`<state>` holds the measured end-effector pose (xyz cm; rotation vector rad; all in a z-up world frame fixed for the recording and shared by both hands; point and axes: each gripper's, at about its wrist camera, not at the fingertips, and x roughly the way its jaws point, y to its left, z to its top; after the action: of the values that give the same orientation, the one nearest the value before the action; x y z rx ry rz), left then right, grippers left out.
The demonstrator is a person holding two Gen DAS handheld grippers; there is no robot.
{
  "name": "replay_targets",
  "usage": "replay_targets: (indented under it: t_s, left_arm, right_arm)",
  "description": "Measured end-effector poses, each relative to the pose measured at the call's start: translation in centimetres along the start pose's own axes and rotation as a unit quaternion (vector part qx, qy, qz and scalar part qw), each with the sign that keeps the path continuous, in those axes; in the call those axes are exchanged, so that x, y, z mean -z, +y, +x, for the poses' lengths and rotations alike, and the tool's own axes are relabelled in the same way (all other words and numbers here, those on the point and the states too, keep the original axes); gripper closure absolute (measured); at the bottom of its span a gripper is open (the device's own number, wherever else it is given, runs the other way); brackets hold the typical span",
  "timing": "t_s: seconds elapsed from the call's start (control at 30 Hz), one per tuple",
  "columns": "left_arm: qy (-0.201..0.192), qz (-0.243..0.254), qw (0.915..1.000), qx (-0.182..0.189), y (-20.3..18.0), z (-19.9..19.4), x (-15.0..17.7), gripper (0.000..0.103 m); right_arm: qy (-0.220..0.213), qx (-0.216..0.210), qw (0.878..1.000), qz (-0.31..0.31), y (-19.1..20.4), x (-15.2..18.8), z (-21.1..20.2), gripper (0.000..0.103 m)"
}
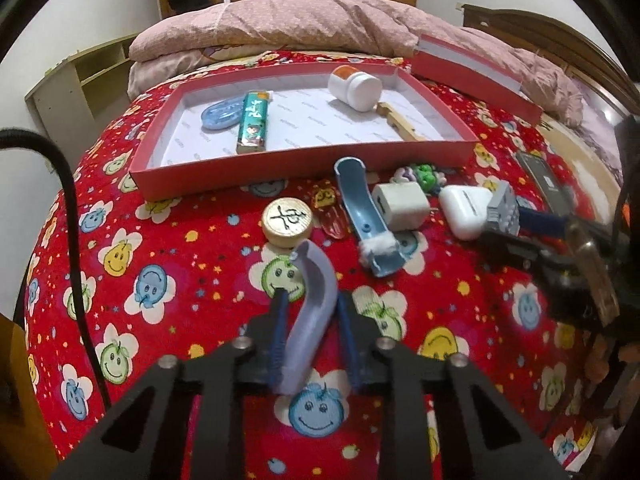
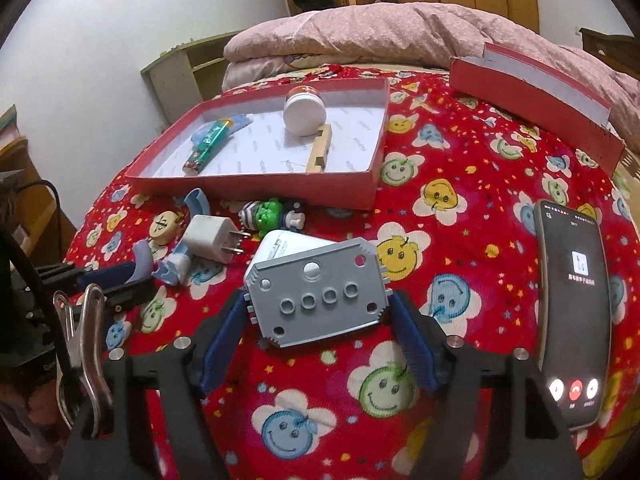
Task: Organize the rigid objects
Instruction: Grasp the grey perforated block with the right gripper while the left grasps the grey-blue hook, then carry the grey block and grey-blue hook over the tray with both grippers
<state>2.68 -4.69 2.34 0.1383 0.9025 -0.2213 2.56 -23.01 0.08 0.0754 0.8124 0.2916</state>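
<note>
My left gripper is shut on a curved lilac plastic piece, held above the red bedspread. My right gripper is shut on a grey plastic plate with round holes; it also shows in the left wrist view. The red tray holds a white jar, a green lighter, a blue oval piece and a wooden piece. In front of the tray lie a wooden chess disc, a blue curved piece, a white charger and a white case.
A phone with a lit screen lies on the right. The red box lid sits at the back right. A green toy figure lies by the tray. A folded pink quilt is behind. A metal clip hangs at left.
</note>
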Motion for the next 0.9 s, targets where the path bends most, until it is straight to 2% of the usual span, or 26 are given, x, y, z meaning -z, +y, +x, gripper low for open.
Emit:
replay_targets:
  t_s: [0.13, 0.47, 0.77, 0.9]
  left_arm:
    - [0.003, 0.000, 1.0000, 0.006, -0.1, -0.4, 0.4, 0.086]
    - [-0.003, 0.000, 0.9997, 0.024, 0.1, -1.7, 1.3, 0.086]
    - [-0.034, -0.025, 0.9985, 0.037, 2.0, -4.2, 1.0, 0.086]
    - [-0.041, -0.032, 0.9977, 0.044, 2.3, -4.8, 1.3, 0.086]
  right_arm:
    - [0.002, -0.004, 1.000, 0.004, 0.6, 0.6, -0.7, 0.030]
    - [0.007, -0.034, 0.999, 0.002, 3.6, 2.3, -2.3, 0.030]
    - [0.019, -0.055, 0.998, 0.007, 5.4, 2.4, -2.1, 0.030]
    - [0.027, -0.050, 0.998, 0.015, 5.7, 2.6, -2.0, 0.030]
